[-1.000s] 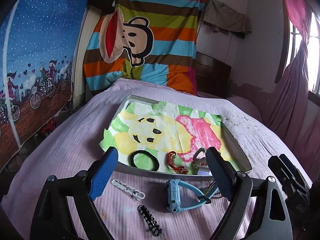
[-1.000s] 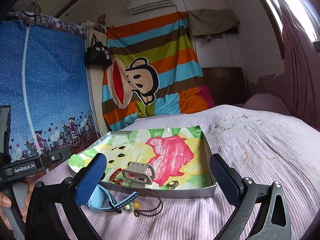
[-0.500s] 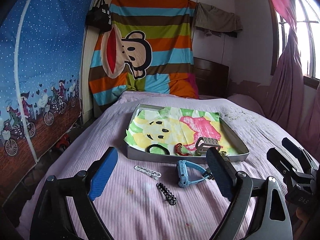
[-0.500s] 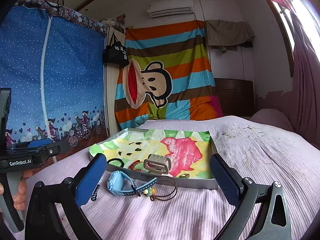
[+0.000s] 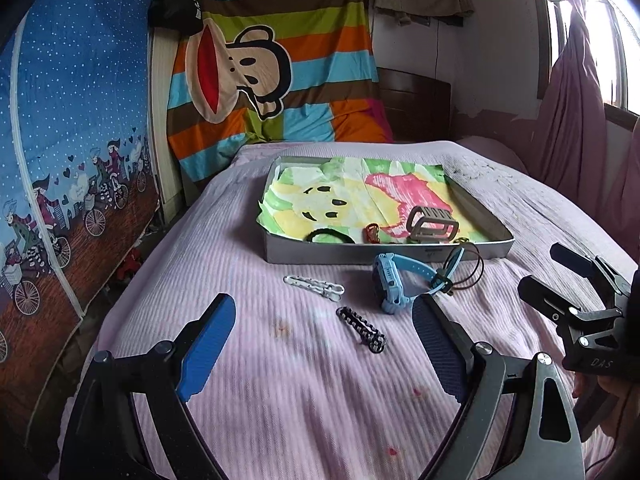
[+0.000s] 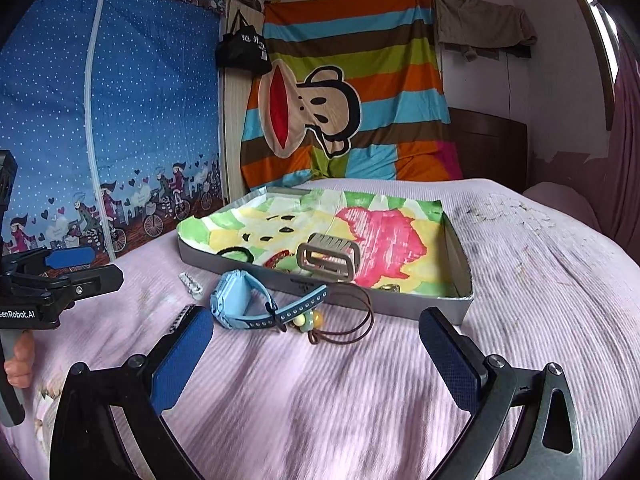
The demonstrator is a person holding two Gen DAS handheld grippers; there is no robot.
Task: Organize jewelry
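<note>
From the left wrist view, the left gripper (image 5: pixel 324 344) is spread wide and holds nothing, poised above the pink bedspread (image 5: pixel 248 360). Ahead sits the grey tray (image 5: pixel 384 254), lined with a bright cartoon paper. Already inside it, along the near wall: a black hair tie (image 5: pixel 329 236), a small red piece (image 5: pixel 371 233) and a grey claw clip (image 5: pixel 432 224). Not yet in the tray, lying on the bedspread between tray and gripper: a white hair clip (image 5: pixel 314 284), a black hair clip (image 5: pixel 362 329), a blue watch (image 5: pixel 394 284) and a brown cord bracelet (image 5: pixel 468 270) just beside the watch strap. So I judge the sorting roughly half done, with four pieces left. The right gripper (image 5: pixel 576 280) shows at the right edge, its jaws apart; its body reads "DAS" (the rest is out of sight).

From the right wrist view, the right gripper (image 6: pixel 316 348) is likewise wide and empty, and the blue watch (image 6: pixel 244 300) and brown cord bracelet (image 6: pixel 344 324) lie just ahead of it, close against the grey tray (image 6: pixel 400 304). A small ring-like item (image 6: pixel 392 288) rests in the tray's near corner. The left gripper (image 6: pixel 68 268) at the left edge carries "GenRobot.AI" (first letter cut off). A black bag (image 6: pixel 244 50) hanging on the wall bears white characters too small to read.
</note>
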